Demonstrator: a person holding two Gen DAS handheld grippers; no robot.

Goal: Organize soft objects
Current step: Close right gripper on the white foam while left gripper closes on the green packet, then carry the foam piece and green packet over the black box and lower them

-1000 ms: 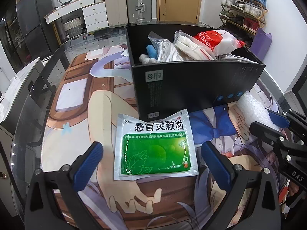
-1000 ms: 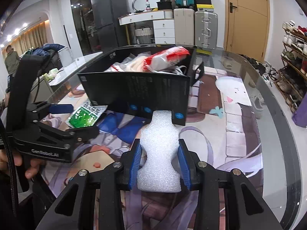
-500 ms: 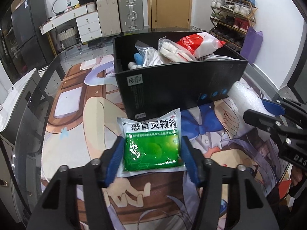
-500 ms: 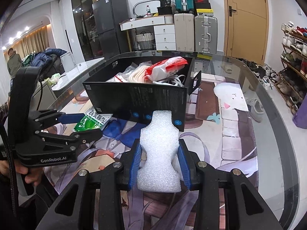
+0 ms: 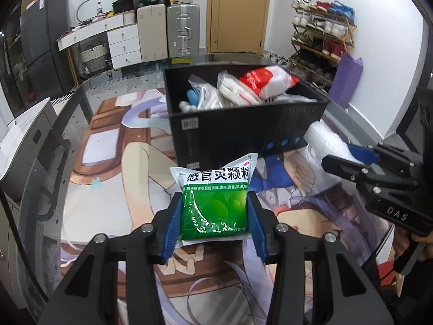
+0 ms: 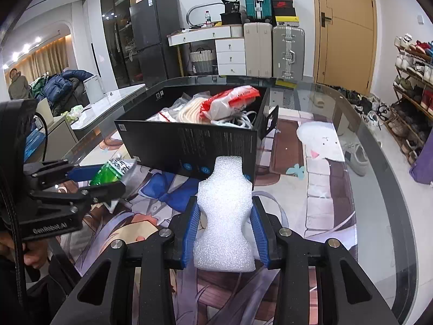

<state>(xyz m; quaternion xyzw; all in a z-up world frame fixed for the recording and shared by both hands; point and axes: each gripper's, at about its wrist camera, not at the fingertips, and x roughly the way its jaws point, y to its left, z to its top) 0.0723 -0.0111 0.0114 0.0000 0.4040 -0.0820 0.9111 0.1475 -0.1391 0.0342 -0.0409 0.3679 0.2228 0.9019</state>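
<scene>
A green and white medicine pouch (image 5: 213,211) sits between the blue pads of my left gripper (image 5: 213,197), whose jaws are closing and pressing its sides in. In the right wrist view the pouch (image 6: 108,173) hangs tilted above the mat. My right gripper (image 6: 224,203) is shut on a white foam piece (image 6: 224,216), pinched at its waist. Both grippers are just in front of a black open box (image 5: 243,130) that holds several bagged soft items, among them a red and white bag (image 5: 265,80).
The box stands on a round glass table (image 6: 384,178) over a printed cartoon mat. The table's rim curves close on the right. Suitcases (image 6: 286,51), white drawers and a shoe rack (image 5: 322,35) line the room behind. A person (image 6: 17,86) stands far left.
My left gripper's jaws have come together from wide apart onto the pouch, which now bulges and has risen off the mat. The right gripper still holds the foam in place.
</scene>
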